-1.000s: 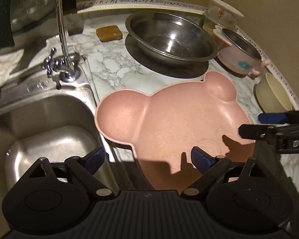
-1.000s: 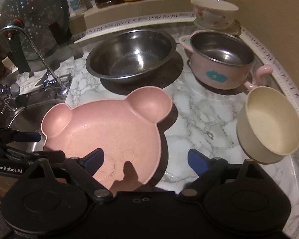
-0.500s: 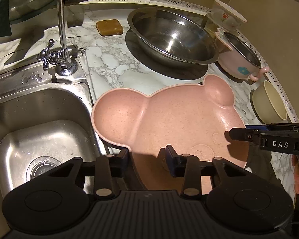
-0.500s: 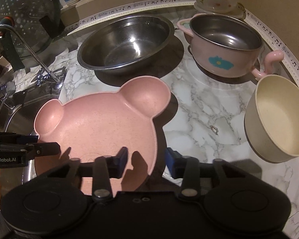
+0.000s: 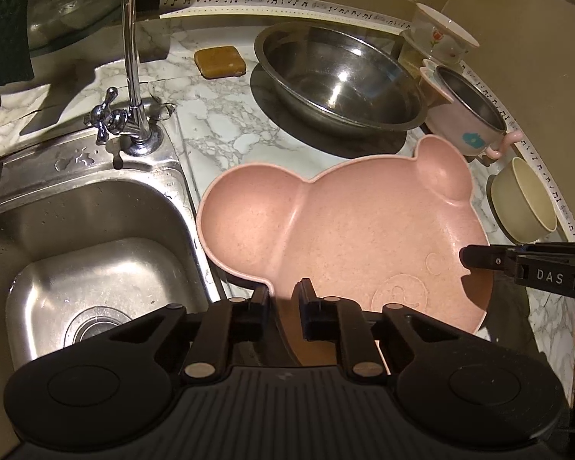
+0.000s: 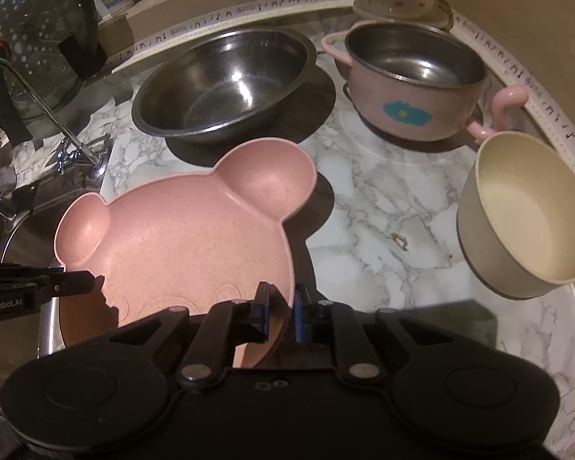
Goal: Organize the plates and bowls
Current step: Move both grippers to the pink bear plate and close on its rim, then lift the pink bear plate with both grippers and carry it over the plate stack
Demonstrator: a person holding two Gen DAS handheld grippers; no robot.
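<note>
The task looks barely begun: the pink bear-shaped divided plastic plate [image 5: 349,230] lies empty between the stainless-steel sink [image 5: 96,268] and the marble counter, and nothing is stacked yet. The left gripper [image 5: 283,299] is clenched on the plate's near rim on the sink side, while the right gripper [image 6: 281,306] is closing, its pads pinching the plate's opposite rim. Behind the plate a wide steel bowl [image 6: 226,84] and a pink steel-lined handled bowl [image 6: 414,92] stand empty, with a cream round bowl [image 6: 525,214] to its right, also empty, all waiting to be sorted.
</note>
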